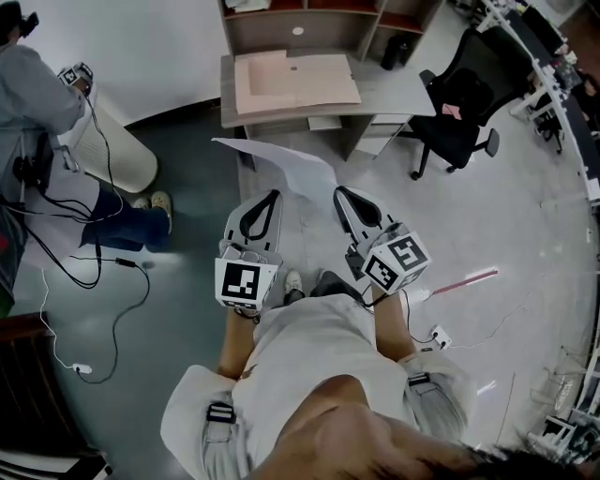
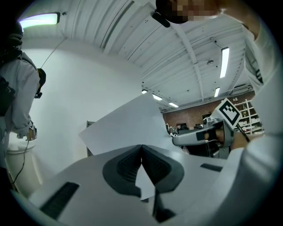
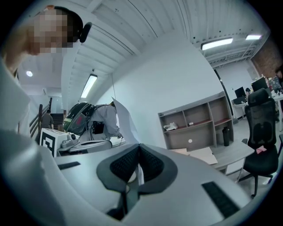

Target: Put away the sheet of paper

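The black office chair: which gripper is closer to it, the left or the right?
Right. The office chair stands ahead of the right gripper, to its right. The left gripper is farther, on the other side of the right one. Both grip the sheet of paper.

- The sheet of paper [image 1: 281, 161] is in the middle of the head view, just above the two grippers.
- The left gripper [image 1: 271, 195] is at the paper's lower left and the right gripper [image 1: 339, 191] at its lower right. The paper sits between the jaws of each.
- A desk [image 1: 398, 92] is above the paper, at the top middle of the frame.
- A flat piece of cardboard [image 1: 295, 80] lies on the desk.
- A shelf [image 1: 309, 26] stands behind the desk.
- A chair [image 1: 459, 117] is right of the desk.
- Another person [image 1: 37, 98] stands at the upper left, with cables [image 1: 108, 272] on the floor below.
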The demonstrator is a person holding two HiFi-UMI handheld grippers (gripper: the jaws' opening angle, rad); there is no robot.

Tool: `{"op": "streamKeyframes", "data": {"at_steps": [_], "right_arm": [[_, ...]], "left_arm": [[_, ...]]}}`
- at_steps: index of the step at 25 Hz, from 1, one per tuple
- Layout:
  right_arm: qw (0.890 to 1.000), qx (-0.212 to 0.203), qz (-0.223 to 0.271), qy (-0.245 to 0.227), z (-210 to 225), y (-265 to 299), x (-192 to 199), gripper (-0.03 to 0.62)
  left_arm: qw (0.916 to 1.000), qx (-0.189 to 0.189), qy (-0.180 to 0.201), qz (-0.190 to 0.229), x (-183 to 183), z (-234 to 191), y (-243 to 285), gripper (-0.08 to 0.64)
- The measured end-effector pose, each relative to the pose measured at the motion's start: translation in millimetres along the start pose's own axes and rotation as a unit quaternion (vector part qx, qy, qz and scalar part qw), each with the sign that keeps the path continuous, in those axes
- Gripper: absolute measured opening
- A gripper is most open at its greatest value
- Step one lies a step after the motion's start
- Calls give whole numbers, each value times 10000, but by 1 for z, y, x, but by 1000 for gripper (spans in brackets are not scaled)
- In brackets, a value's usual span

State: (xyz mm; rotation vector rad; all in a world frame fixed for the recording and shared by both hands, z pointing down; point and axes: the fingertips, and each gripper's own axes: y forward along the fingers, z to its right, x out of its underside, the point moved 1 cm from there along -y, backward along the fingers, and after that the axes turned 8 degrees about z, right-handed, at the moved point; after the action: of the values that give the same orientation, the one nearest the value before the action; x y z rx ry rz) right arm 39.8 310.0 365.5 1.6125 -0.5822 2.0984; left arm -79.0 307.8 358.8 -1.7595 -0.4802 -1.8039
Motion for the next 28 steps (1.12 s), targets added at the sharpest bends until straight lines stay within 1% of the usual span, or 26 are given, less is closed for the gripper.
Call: {"op": "streamKeyframes", "data": {"at_steps": [11, 19, 28], "right_arm": [[9999, -121, -16, 0, 23, 44, -1, 18], [9994, -326, -59, 98, 61, 87, -3, 18], [9981, -585, -7, 167, 115, 122, -24, 18]], "left_arm": [[9999, -112, 3, -50, 11, -31, 31, 21], [9995, -287, 74, -143, 19, -57, 77, 21], [9983, -487, 216, -222, 18, -69, 138, 21]]}}
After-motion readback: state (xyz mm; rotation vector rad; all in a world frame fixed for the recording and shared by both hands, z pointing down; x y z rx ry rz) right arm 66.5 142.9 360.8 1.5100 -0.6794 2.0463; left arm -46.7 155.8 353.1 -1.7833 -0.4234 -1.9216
